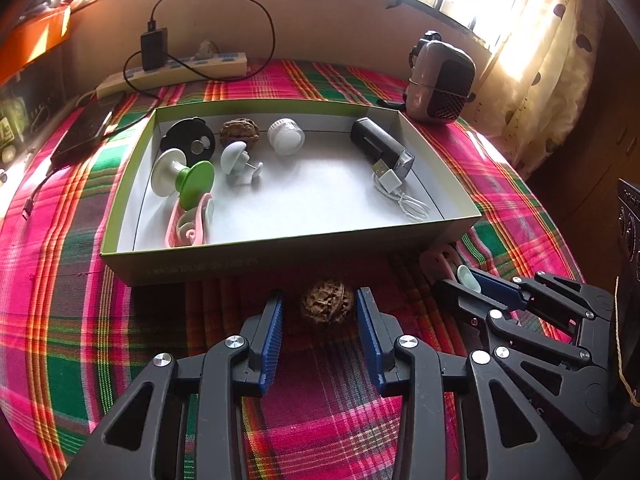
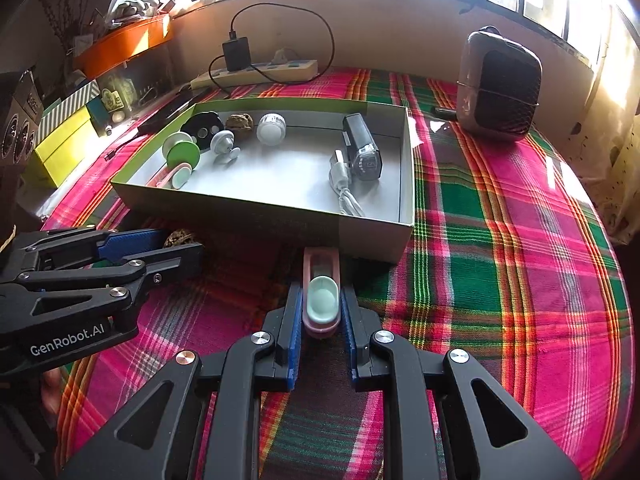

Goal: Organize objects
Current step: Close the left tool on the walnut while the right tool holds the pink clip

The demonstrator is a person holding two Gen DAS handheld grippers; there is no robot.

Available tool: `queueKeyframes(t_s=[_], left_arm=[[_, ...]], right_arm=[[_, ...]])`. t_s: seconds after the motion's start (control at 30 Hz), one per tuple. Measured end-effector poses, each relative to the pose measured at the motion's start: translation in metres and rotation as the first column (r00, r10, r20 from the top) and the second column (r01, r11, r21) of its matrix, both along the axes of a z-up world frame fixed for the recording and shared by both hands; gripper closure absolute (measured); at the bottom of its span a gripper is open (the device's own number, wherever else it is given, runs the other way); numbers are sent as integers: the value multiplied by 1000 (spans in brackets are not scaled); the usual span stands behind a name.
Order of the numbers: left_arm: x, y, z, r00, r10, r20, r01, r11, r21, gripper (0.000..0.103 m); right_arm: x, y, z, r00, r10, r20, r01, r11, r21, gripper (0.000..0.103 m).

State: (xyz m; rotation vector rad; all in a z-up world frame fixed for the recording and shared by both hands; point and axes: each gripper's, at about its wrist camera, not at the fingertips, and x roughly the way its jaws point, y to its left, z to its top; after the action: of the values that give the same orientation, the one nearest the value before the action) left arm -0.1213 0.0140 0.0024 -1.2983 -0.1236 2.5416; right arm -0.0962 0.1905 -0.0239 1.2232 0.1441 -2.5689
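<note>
A brown walnut [image 1: 328, 306] lies on the plaid cloth just in front of the shallow green-edged box [image 1: 280, 258]. My left gripper [image 1: 321, 312] is open, one blue pad on each side of the nut with a small gap to each. In the right wrist view the walnut [image 2: 180, 238] shows between the left gripper's [image 2: 182, 246] fingers. My right gripper [image 2: 321, 296] is shut on a pink clip with a mint-green pad [image 2: 322, 302], low over the cloth by the box's [image 2: 260, 205] front wall. The right gripper [image 1: 474, 286] also shows at the right of the left wrist view.
Inside the box lie a second walnut [image 1: 240, 131], a white round cap [image 1: 286, 136], a black device with a USB cable [image 1: 380, 146], a green-and-white spool [image 1: 184, 178] and another pink clip [image 1: 190, 224]. Behind are a power strip [image 1: 180, 70] and a small heater [image 1: 440, 80].
</note>
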Motion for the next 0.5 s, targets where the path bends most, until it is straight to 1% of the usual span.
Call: queueKeyframes(t_s=[0.1, 0.17, 0.5], left_arm=[[-1, -3, -1, 1000, 14, 2, -14, 1000, 0, 76], [-1, -4, -1, 1000, 15, 5, -15, 1000, 10, 76], [0, -3, 0, 1000, 14, -2, -14, 1000, -2, 77]], right_arm=[[0, 0, 0, 1000, 0, 0, 0, 1000, 1, 85], [0, 0, 0, 1000, 0, 0, 0, 1000, 0, 85], [0, 0, -1, 1000, 1, 0, -1, 1000, 3, 85]])
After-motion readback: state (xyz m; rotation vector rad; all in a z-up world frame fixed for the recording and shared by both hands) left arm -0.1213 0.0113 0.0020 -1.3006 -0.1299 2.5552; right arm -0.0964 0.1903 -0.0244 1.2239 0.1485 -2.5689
